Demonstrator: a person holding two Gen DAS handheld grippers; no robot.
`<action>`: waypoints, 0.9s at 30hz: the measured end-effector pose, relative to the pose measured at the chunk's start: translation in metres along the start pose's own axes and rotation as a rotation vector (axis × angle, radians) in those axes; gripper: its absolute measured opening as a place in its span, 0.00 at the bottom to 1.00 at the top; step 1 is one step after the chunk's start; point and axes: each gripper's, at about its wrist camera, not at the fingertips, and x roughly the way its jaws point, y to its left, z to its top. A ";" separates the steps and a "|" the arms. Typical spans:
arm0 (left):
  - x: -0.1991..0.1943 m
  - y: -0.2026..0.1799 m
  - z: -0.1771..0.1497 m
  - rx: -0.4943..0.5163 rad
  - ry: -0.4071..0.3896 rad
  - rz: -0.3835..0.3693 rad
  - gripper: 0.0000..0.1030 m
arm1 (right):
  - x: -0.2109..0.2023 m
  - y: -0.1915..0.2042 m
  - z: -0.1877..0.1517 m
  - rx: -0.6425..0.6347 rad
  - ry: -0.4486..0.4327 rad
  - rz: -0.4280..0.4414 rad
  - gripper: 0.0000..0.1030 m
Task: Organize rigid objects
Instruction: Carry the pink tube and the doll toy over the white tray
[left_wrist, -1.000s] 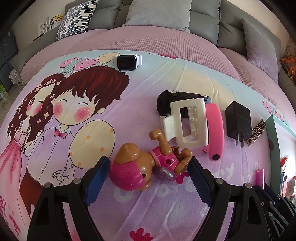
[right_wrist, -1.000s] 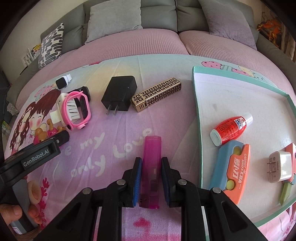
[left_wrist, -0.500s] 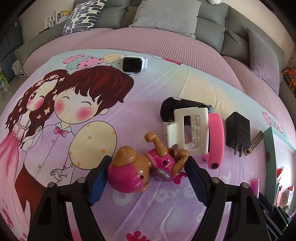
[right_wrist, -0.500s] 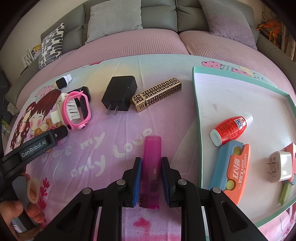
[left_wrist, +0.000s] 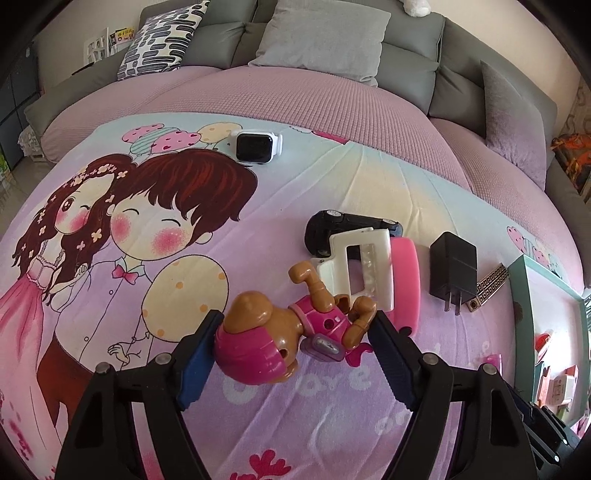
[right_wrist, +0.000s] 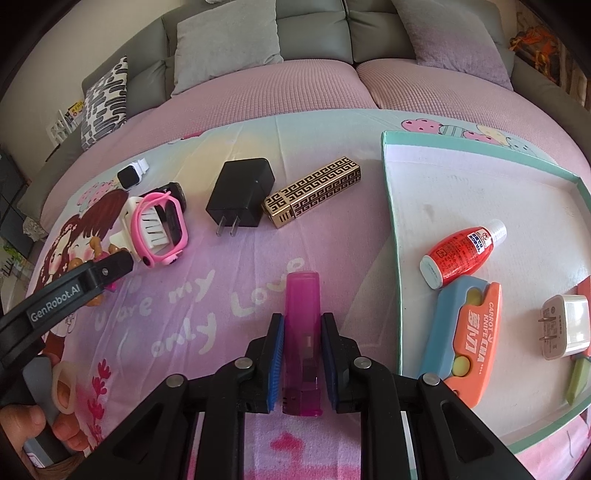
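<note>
My left gripper (left_wrist: 295, 354) is open, with its jaws on either side of a brown and pink toy dog (left_wrist: 284, 332) that lies on the cartoon bedsheet. My right gripper (right_wrist: 302, 354) is shut on a magenta lighter (right_wrist: 302, 332), low over the sheet. To its right lies a white tray with a teal rim (right_wrist: 391, 229) that holds a red bottle (right_wrist: 460, 253), an orange and blue carrot knife (right_wrist: 469, 336) and a white plug (right_wrist: 563, 325).
Behind the toy dog lie a white hair claw (left_wrist: 360, 266), a pink watch (left_wrist: 406, 280), a black toy car (left_wrist: 332, 225), a black charger (left_wrist: 452, 269), a gold patterned lighter case (right_wrist: 314, 195) and a white smartwatch (left_wrist: 256, 146). A grey sofa with cushions (left_wrist: 325, 37) rings the bed.
My left gripper has crept forward around the toy dog, jaws still open. My right gripper has stayed put, shut on the lighter.
</note>
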 end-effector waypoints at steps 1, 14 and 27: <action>-0.002 0.000 0.001 0.000 -0.006 0.000 0.78 | -0.001 -0.001 0.000 0.006 -0.003 0.008 0.20; -0.049 -0.005 0.010 0.010 -0.128 -0.041 0.78 | -0.037 -0.007 0.010 0.042 -0.130 0.047 0.20; -0.062 -0.060 0.008 0.118 -0.147 -0.133 0.78 | -0.062 -0.075 0.021 0.171 -0.200 -0.035 0.20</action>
